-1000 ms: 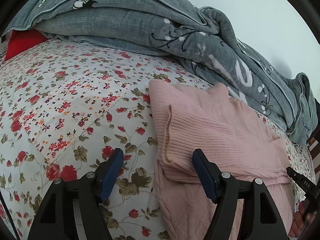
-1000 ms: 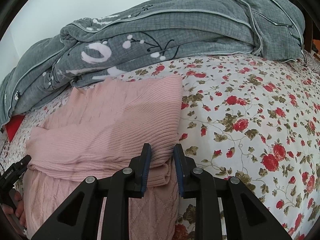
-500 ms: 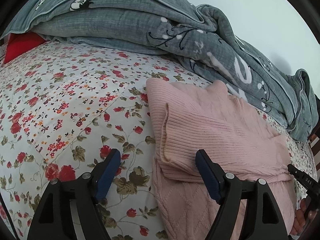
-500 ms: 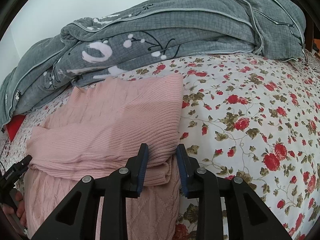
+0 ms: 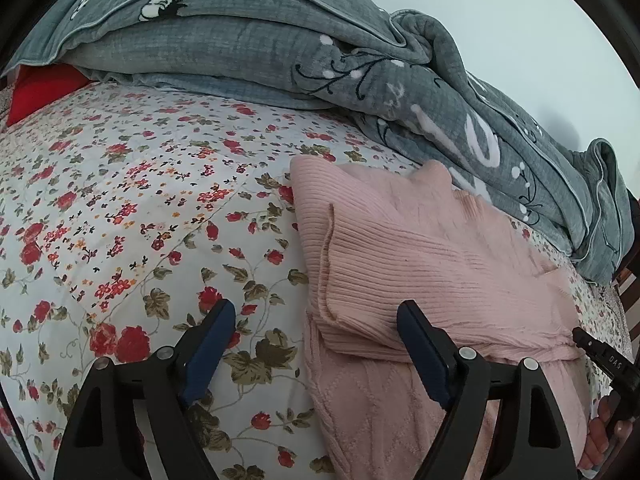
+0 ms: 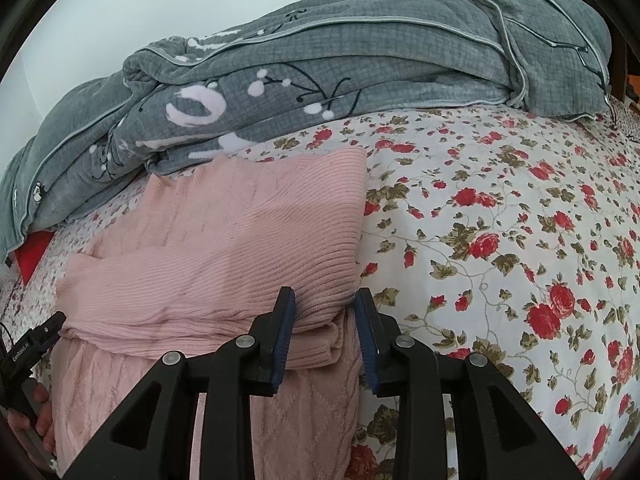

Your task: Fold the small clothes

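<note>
A folded pink sweater (image 5: 424,264) is lying on the floral bedsheet (image 5: 140,208), just in front of a heaped grey quilt (image 5: 280,52). The left gripper (image 5: 316,320) is standing spread wide, its jaws having just been opening around the sweater's near left corner without pressing it. The right gripper (image 6: 325,304) is standing partly spread, its jaws also having just been opening, straddling the near right corner.

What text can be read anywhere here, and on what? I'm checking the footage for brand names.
"DAS": on the black handle at the left wrist view's right edge.
White print on the second handle, right wrist view's left edge: too small to read.
White marks on the quilt: creased, unreadable.
</note>
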{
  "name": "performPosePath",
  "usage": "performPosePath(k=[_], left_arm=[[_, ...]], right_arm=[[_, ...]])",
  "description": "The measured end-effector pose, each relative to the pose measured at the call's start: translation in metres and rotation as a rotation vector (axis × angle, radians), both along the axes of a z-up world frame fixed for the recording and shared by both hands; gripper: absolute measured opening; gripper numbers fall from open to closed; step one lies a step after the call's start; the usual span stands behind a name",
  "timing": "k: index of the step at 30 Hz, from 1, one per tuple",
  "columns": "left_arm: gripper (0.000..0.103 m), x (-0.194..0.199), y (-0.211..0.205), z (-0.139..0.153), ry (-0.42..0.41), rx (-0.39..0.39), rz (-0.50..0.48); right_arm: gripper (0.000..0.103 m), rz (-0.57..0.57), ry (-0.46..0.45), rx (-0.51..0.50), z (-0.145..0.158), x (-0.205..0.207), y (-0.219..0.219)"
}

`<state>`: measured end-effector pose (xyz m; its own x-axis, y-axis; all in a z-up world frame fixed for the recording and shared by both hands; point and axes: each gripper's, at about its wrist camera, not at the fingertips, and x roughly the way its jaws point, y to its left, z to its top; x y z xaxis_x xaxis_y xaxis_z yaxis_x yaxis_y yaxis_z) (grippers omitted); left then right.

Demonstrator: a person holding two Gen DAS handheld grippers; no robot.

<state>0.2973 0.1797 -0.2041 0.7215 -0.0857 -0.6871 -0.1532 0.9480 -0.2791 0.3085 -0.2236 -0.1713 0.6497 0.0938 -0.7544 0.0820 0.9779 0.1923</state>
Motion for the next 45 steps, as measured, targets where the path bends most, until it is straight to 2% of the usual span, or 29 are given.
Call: performPosePath(k=[9,13,16,17,20,21,26,29,31,37,42,45], left_arm=[[0.089,-0.007,-0.002,0.006,-0.026,0.020,0.012],[0.090,-0.014,-0.002,0.010,-0.049,0.033,0.026],[0.090,-0.021,-0.004,0.013,-0.056,0.046,0.027],[0.090,-0.023,-0.007,0.014,-0.055,0.062,0.022],[0.090,-0.028,-0.019,0.019,-0.061,0.110,-0.013],[0.090,-0.030,-0.023,0.020,-0.061,0.124,-0.022],[0.090,-0.049,-0.038,0.023,-0.064,0.165,-0.049],[0.090,-0.063,-0.043,0.026,-0.071,0.175,-0.063],[0.090,-0.074,-0.048,0.027,-0.074,0.186,-0.066],[0.089,-0.116,-0.058,0.018,-0.067,0.157,-0.099],[0.088,-0.174,-0.057,0.013,-0.129,0.168,-0.107],[0.088,-0.205,-0.045,0.007,-0.151,0.123,-0.089]], right_arm=[[0.040,-0.001,0.003,0.021,0.001,0.000,-0.002],[0.041,-0.015,-0.057,0.029,0.016,-0.013,-0.006],[0.049,-0.018,-0.140,-0.042,0.038,-0.036,-0.003],[0.053,0.002,-0.169,-0.099,0.046,-0.047,0.001],[0.069,0.019,-0.228,-0.205,0.055,-0.081,0.014],[0.071,0.017,-0.236,-0.211,0.055,-0.091,0.015],[0.070,-0.025,-0.173,-0.158,0.037,-0.138,0.009],[0.062,-0.042,-0.099,-0.112,0.024,-0.161,0.001],[0.061,-0.039,-0.062,-0.073,0.020,-0.176,-0.005],[0.056,0.009,-0.056,-0.049,0.020,-0.224,-0.001],[0.056,0.083,-0.045,-0.068,0.012,-0.247,0.017],[0.056,0.114,-0.051,-0.075,0.008,-0.258,0.027]])
